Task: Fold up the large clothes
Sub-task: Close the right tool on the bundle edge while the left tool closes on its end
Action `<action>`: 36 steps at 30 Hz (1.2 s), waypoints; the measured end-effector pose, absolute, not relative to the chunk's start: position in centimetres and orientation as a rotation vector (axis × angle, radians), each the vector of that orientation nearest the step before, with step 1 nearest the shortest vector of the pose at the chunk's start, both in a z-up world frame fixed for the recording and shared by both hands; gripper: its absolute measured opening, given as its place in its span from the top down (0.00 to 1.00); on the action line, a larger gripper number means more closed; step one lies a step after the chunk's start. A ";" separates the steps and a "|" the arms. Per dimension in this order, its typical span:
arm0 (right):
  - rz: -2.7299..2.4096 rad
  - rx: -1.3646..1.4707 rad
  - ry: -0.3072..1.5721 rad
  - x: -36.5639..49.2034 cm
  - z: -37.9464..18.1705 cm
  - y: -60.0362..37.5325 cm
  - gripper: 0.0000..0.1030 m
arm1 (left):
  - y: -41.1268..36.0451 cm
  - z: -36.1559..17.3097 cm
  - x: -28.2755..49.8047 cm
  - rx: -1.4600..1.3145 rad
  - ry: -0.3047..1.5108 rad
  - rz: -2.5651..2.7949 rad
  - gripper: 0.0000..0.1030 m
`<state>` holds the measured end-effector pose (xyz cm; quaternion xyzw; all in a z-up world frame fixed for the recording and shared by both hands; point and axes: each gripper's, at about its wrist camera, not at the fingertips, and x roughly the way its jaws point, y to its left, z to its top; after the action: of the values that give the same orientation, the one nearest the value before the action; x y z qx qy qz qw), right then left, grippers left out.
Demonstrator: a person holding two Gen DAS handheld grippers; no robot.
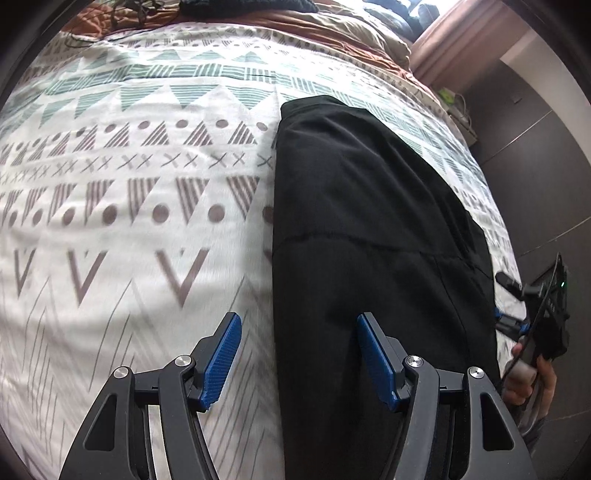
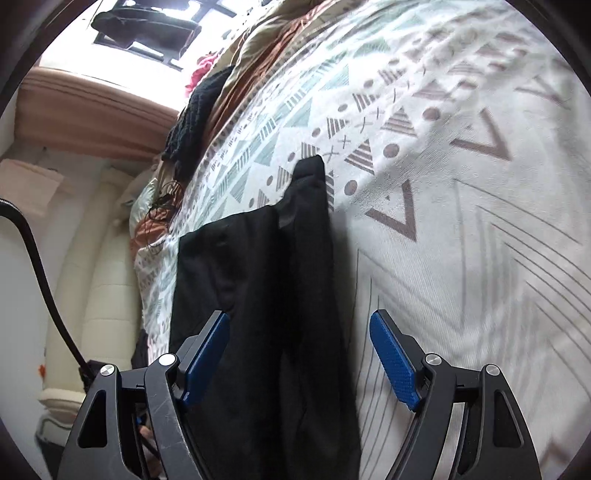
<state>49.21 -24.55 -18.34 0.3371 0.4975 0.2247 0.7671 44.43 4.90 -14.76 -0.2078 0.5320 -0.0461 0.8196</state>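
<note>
Two black claws with blue ribbed pads show here. The left gripper (image 1: 299,360) has its pads wide apart, with nothing pinched between them. It hangs over the near left edge of the long black folded garment (image 1: 369,221). The right gripper (image 2: 299,360) also stands wide apart and pinches nothing. It hangs over the near part of the same black garment (image 2: 266,277).

That garment lies flat on the white bed cover with grey and green triangle, dot and cross shapes (image 1: 129,184). It runs as a long strip away from the claws, near one side of the bed. No box, basket or bag shows, so nothing sits inside anything.

Some parts are hard to see. The near end of the garment is hidden under both claws. In the left wrist view, a person's hand (image 1: 532,380) holding the other tool is cut off at the right edge. A rumpled brown blanket (image 1: 332,22) and a dark knitted cloth (image 2: 195,110) sit at the far end of the bed, and what the cloth is I cannot tell. Thin black wires (image 2: 162,206) lie tangled there too.
</note>
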 end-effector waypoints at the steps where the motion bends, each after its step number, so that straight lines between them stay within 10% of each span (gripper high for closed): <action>1: 0.513 0.764 1.084 49.5 -19.4 -24.6 0.24 | 4.9 -14.9 44.9 -0.441 1.137 -0.098 0.36; 30: 0.723 0.881 1.193 54.0 -21.5 -21.9 0.20 | 1.0 -13.7 56.3 -0.293 1.166 -0.082 0.38; 36: 0.647 0.834 1.192 54.1 -22.0 -21.9 0.63 | 1.5 -14.1 56.7 -0.310 1.160 -0.086 0.38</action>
<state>54.14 -21.88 -21.98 0.3741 0.5352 0.2903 0.6995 56.71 1.52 -14.09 -0.1457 0.5457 -0.0407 0.8242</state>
